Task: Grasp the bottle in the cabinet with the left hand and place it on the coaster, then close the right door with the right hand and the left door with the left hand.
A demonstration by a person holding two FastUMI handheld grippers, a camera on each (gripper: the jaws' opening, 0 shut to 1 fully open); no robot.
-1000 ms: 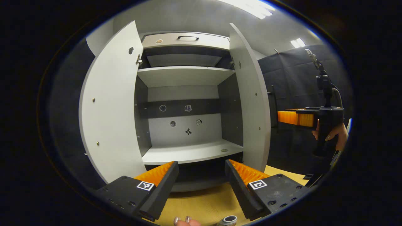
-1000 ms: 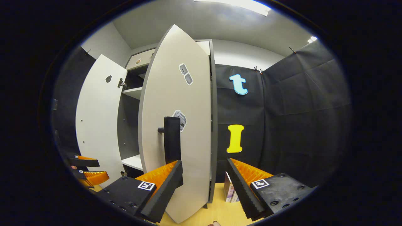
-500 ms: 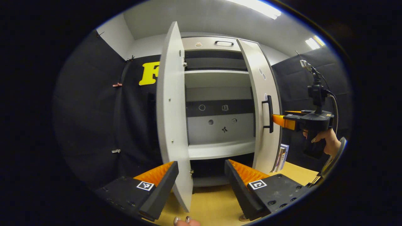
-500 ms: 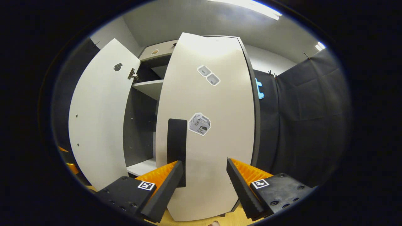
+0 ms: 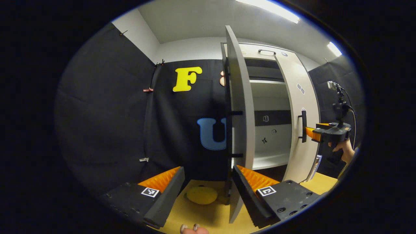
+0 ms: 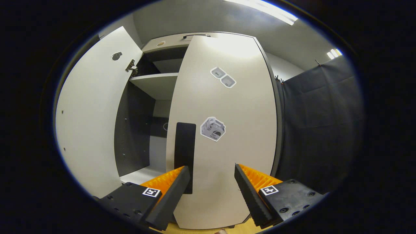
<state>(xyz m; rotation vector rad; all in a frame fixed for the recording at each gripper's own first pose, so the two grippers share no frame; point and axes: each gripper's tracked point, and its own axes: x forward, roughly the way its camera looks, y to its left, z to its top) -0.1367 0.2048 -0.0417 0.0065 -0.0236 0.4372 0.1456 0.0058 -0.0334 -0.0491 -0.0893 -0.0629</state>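
Right hand-held gripper, fingers spread, faces the right door; left hand-held gripper spread too.

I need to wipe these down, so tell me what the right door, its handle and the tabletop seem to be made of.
Right door: looks like laminated board, smooth matte off-white with a soft glare near the top, stickers lying flat on it.
Handle: flat black bar, matte; plastic or painted metal, cannot tell.
Tabletop: pale wood-look surface with faint grain, probably laminate.

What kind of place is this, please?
Probably a staged recording booth, not a real home: black cloth walls surround a lone grey cabinet on a wooden table, under ceiling strip lights.
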